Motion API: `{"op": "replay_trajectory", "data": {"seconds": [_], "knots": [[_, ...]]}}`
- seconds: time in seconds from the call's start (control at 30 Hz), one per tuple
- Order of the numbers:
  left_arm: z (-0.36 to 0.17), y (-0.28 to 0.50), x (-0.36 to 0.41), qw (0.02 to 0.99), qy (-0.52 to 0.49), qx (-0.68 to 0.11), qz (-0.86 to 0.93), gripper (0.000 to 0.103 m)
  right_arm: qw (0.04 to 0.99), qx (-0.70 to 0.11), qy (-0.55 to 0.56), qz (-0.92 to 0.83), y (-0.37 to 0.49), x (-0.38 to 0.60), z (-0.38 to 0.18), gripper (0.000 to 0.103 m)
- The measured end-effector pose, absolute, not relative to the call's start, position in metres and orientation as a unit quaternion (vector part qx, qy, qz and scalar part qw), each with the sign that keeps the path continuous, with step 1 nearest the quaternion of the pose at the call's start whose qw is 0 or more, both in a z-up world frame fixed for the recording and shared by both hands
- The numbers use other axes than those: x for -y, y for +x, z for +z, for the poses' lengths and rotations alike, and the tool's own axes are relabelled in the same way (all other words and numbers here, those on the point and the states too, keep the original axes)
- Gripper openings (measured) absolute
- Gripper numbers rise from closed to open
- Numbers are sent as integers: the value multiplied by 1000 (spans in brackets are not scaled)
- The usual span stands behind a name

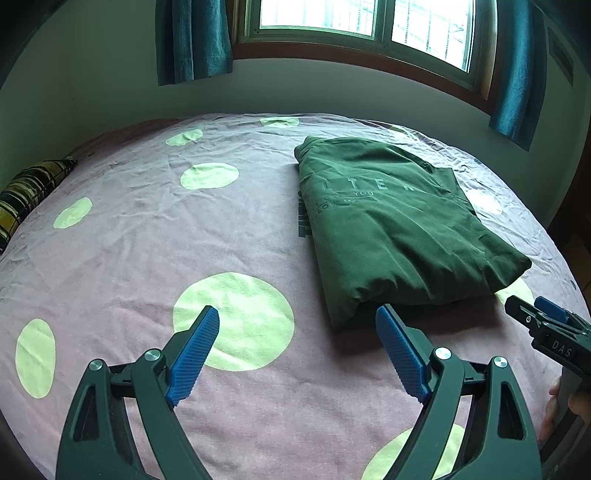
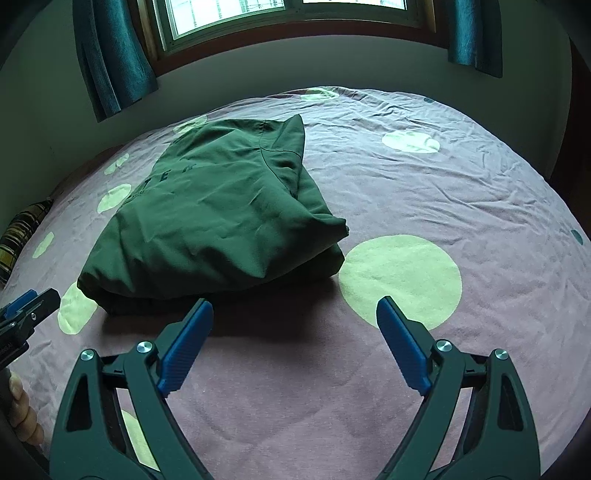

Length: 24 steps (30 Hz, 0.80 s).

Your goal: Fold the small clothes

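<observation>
We held the left gripper (image 1: pixel 297 317) and right gripper (image 2: pixel 295 308) released, the folded green shirt (image 1: pixel 388 229) lying ahead between them, lengthwise away.

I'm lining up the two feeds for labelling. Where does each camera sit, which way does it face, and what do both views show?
Left wrist: on the left gripper, low over the bedsheet, facing the window; folded green shirt ahead-right; right gripper's tip at right edge.
Right wrist: on the right gripper, facing the same wall; shirt ahead-left; left gripper's tip and the person's fingers at left edge.
Shared: shirt, sheet, window, teal curtains, plaid pillow.
</observation>
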<state>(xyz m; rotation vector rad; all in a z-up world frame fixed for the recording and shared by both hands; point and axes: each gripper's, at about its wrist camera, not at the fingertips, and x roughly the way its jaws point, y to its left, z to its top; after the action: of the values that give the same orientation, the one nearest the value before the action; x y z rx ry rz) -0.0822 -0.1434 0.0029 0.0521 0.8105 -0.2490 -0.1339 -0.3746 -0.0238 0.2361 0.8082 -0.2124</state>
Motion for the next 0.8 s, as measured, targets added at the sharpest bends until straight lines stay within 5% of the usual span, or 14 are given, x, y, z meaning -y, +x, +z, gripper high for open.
{"op": "replay_trajectory", "data": {"seconds": [0.8], "knots": [[12,-89,145,915,30,-389,-104,86,904,-399,115,-101,-132,366,-30,90]]}}
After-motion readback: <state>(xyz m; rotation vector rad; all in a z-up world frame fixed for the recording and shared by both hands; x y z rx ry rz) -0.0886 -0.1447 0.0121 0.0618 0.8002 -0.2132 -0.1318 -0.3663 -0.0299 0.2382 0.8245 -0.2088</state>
